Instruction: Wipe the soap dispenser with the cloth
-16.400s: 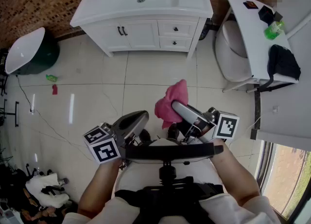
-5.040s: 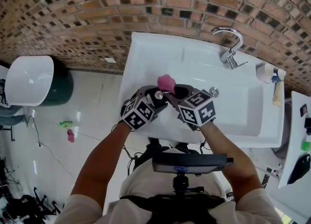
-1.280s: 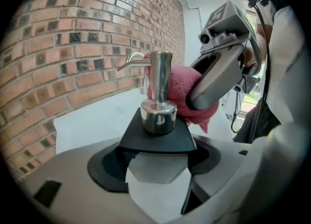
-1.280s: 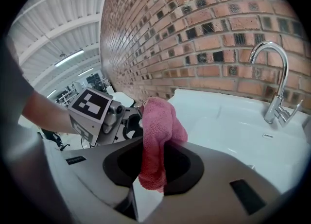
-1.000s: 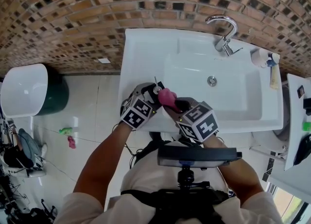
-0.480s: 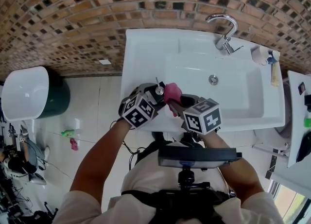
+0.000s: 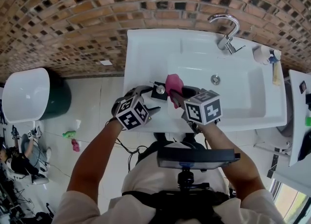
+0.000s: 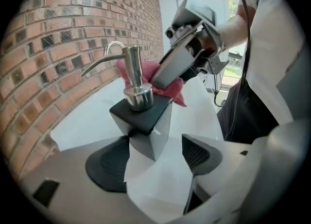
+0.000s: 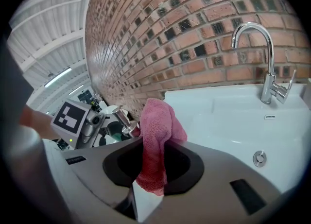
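The black square soap dispenser with a steel pump [image 8: 144, 116] stands on the white counter [image 7: 141, 53], left of the basin [image 7: 243, 96] and near the front edge. Bare counter lies behind it. The left tongs [image 8: 155, 162] straddle its base, wide and just opening, with a gap at one pad. The right tongs [image 9: 153, 172] pinch the pink terry cloth [image 9: 158, 130] just beside the pump.

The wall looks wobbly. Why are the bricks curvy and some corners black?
Head view: a wide lens bows the brick wall and sink edges. Left gripper view: fisheye curves bricks harder, blackens corners, makes the near soap dispenser loom. Right gripper view: same bending and black corners.
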`<state>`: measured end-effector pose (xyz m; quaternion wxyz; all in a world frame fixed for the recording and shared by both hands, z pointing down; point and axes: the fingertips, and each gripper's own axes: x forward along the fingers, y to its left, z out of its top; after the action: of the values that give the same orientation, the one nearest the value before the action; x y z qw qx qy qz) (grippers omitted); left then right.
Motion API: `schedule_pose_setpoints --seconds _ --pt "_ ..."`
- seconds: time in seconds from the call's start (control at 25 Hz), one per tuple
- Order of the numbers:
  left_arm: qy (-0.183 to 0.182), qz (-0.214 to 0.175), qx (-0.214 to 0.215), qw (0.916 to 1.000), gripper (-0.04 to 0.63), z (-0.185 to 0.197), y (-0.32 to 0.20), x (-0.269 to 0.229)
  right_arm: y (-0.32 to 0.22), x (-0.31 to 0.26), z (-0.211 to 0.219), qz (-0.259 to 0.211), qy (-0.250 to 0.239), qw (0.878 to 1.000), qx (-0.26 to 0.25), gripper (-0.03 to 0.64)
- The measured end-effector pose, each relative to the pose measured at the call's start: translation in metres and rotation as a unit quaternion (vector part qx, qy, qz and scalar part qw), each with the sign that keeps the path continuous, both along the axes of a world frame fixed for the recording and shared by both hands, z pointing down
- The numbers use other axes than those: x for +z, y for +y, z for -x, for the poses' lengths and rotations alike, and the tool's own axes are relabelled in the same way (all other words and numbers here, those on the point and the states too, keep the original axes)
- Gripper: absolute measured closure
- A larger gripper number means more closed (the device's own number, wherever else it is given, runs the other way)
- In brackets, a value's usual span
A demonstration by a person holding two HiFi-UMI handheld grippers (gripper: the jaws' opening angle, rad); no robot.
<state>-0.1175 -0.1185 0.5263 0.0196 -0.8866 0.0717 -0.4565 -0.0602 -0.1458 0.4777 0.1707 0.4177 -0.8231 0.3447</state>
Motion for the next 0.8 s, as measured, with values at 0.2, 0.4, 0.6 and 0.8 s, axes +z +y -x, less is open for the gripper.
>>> schedule_pose_setpoints --seconds 0.2,0.4,0.6,0.8 --pt "0.011 0.014 -0.006 0.9998 0.218 0.01 0.007 -0.001 -0.016 0.002 0.005 0.0 0.004 1.0 -0.002 0.511" --pt "0.038 -0.002 -0.027 0.9989 0.218 0.021 -0.006 -0.008 -0.02 0.003 0.007 0.0 0.009 1.0 0.003 0.511" --pt "0.069 -0.018 -0.012 0.9974 0.187 0.021 -0.032 -0.018 -0.021 0.005 0.006 0.0 0.011 1.0 0.011 0.511" --pt "0.088 0.021 0.054 0.9944 0.179 -0.002 -0.025 -0.021 -0.021 0.006 0.008 0.002 0.014 1.0 0.02 0.511"
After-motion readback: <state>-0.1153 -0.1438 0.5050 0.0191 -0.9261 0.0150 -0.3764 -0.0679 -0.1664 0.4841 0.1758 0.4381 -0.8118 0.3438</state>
